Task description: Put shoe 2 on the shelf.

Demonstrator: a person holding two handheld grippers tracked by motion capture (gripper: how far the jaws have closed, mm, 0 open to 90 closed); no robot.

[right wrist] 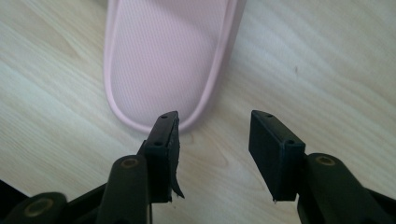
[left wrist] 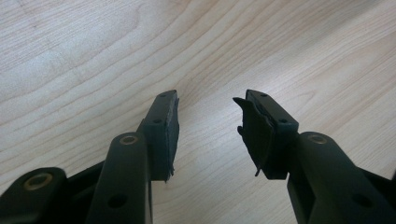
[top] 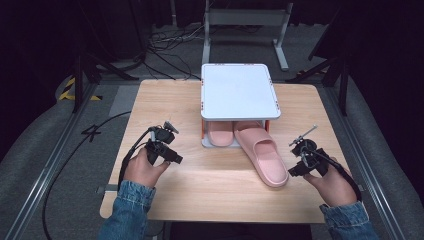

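A pink slipper (top: 263,155) lies on the wooden table (top: 210,195), its toe tucked under a white two-level rack (top: 239,92) and its heel pointing toward me. A second pink slipper (top: 220,133) sits on the rack's lower level. My right gripper (top: 296,167) hovers just right of the near slipper's heel (right wrist: 159,60), jaws open and empty. My left gripper (top: 176,156) is held over bare wood at the left, open, with nothing between its fingers (left wrist: 164,130).
The rack stands at the table's far middle. Beyond the table are a metal frame (top: 245,20) and cables (top: 165,45) on the floor. A black cable (top: 85,150) trails off the table's left side.
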